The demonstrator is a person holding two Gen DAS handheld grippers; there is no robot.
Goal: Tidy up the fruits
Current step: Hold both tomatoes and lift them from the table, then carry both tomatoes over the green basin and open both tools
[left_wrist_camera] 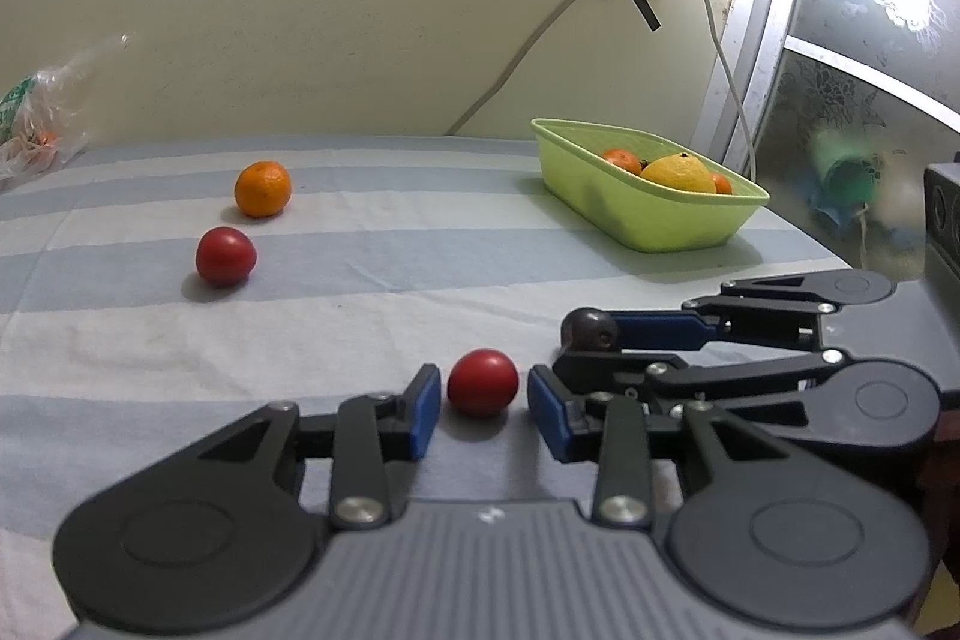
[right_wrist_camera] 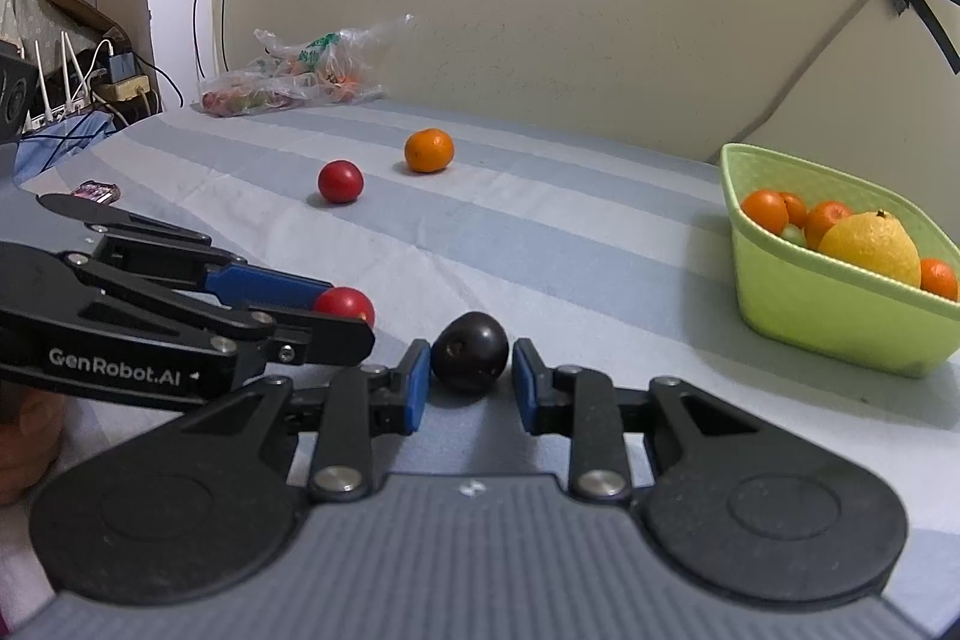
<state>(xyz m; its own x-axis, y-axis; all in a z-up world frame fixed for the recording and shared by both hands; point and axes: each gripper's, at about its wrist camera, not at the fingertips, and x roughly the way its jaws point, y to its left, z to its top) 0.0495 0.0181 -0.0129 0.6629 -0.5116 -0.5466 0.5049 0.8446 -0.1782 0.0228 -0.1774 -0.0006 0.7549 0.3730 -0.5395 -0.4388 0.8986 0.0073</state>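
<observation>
A small red fruit (left_wrist_camera: 483, 382) lies on the striped cloth between the blue pads of my left gripper (left_wrist_camera: 485, 409), with a gap on each side, so the jaws stand open. A dark plum (right_wrist_camera: 470, 352) rests on the cloth inside my right gripper (right_wrist_camera: 470, 388). Its left pad sits right against the plum and a sliver of gap shows at the right pad. The two grippers are side by side, the right gripper (left_wrist_camera: 576, 352) just right of the left. Farther back lie a second red fruit (left_wrist_camera: 225, 256) and a mandarin (left_wrist_camera: 262, 188).
A light green basket (right_wrist_camera: 828, 316) at the right holds several oranges and a large yellow citrus. A plastic bag of produce (right_wrist_camera: 300, 70) lies at the back by the wall. Routers and cables crowd the far left, and a cord hangs down the wall behind the basket.
</observation>
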